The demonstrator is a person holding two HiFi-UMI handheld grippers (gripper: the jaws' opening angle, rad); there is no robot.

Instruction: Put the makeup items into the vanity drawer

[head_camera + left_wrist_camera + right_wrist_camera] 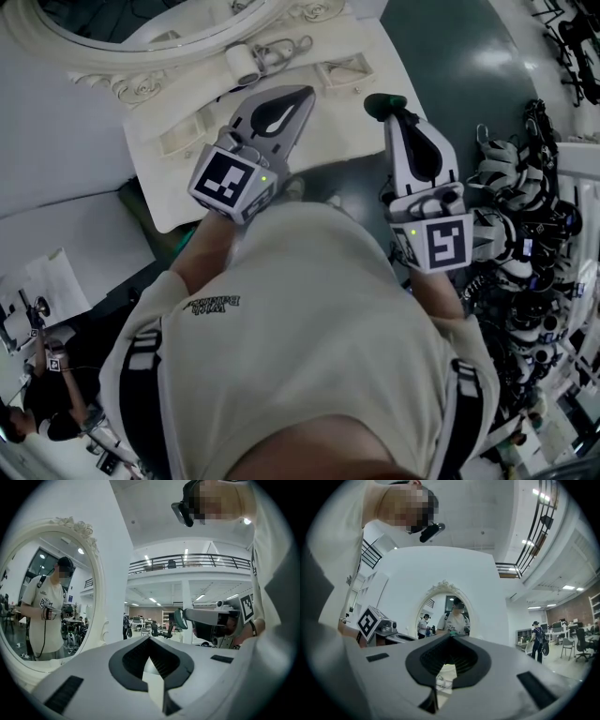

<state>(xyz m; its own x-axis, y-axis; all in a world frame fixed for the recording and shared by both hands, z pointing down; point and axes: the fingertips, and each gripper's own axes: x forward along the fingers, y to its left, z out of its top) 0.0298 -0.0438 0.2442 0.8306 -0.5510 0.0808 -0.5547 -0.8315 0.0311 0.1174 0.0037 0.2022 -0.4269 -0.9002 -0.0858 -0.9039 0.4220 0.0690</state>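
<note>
A white vanity top (178,202) stands under an oval ornate mirror (141,42). On the top lie a white cylindrical container (242,64), a small metal tool (286,47) and two shallow white trays (342,70) (186,134). My left gripper (305,91) hovers over the vanity's right part, jaws shut and nothing in them; its own view shows the closed tips (150,639) beside the mirror (47,597). My right gripper (382,103) hangs just off the vanity's right edge, shut and empty, and faces the mirror (447,606). No drawer shows in any view.
Dark green floor (469,84) lies to the right of the vanity. A heap of black and white equipment (525,216) fills the right side. A person (47,412) stands at the lower left, and others (536,639) stand far off in the hall.
</note>
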